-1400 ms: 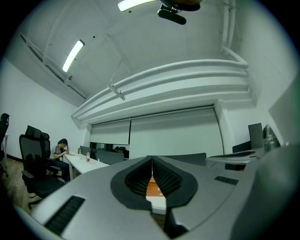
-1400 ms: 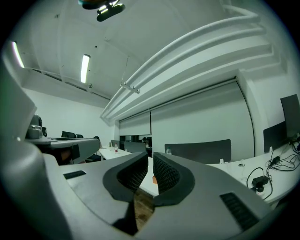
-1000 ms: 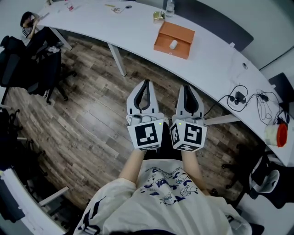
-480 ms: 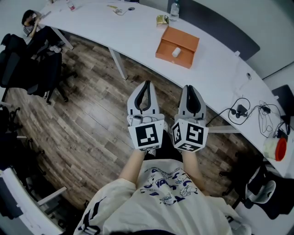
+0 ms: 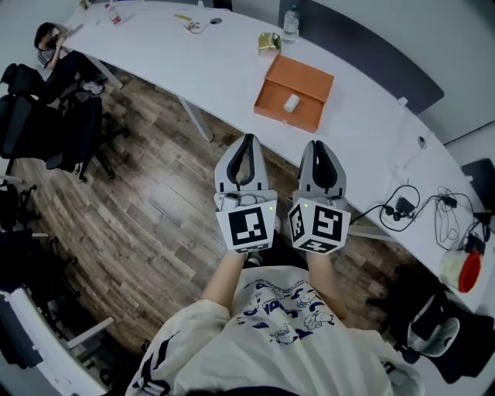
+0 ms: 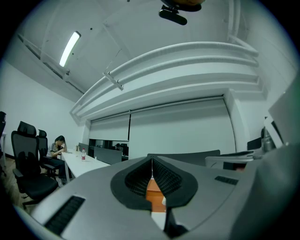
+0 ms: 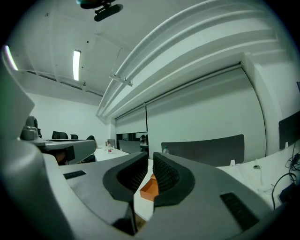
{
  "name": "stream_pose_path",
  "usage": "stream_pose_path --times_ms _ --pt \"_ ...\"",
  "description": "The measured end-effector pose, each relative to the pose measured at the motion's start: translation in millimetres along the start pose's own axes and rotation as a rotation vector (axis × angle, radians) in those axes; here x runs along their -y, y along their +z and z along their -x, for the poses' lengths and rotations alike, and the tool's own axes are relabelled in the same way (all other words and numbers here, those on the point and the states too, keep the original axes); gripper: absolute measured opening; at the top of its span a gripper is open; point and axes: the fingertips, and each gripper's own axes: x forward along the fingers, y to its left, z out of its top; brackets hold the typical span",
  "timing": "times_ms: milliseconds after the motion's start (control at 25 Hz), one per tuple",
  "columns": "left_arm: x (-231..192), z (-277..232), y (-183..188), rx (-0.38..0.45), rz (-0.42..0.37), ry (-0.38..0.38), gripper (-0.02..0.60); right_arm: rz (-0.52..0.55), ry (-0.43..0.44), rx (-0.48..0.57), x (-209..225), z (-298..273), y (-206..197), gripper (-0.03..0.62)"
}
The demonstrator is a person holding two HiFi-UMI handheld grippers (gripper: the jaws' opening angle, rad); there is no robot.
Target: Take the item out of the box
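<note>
An open orange box point(image 5: 294, 91) lies on the long white curved table point(image 5: 224, 66), with a small white item point(image 5: 291, 102) inside it. Both grippers are held side by side above the wood floor, short of the table and pointing toward the box. My left gripper point(image 5: 247, 140) is shut with nothing in it, and so is my right gripper point(image 5: 317, 145). In the left gripper view the box point(image 6: 153, 192) shows as an orange sliver below the closed left gripper point(image 6: 152, 160). The right gripper view shows the box point(image 7: 149, 187) under the tips of the right gripper point(image 7: 150, 158).
A water bottle point(image 5: 290, 22) and a small gold object point(image 5: 268, 42) stand behind the box. Cables point(image 5: 421, 205) and a red-and-white object point(image 5: 462, 271) lie at the table's right end. Black office chairs point(image 5: 46, 124) and a seated person point(image 5: 50, 39) are at far left.
The box and table have slid lower and closer in the head view. Both grippers stay shut and side by side in the same spot.
</note>
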Motion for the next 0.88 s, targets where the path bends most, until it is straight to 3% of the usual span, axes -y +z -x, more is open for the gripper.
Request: stream_pose_path --times_ms 520,880 --pt "33 -100 -5 -0.004 0.005 0.014 0.018 -0.017 0.001 -0.001 69 -83 7 0.054" --pt "43 -135 -20 -0.05 -0.004 0.03 0.018 -0.029 0.014 -0.026 94 -119 -1 0.054"
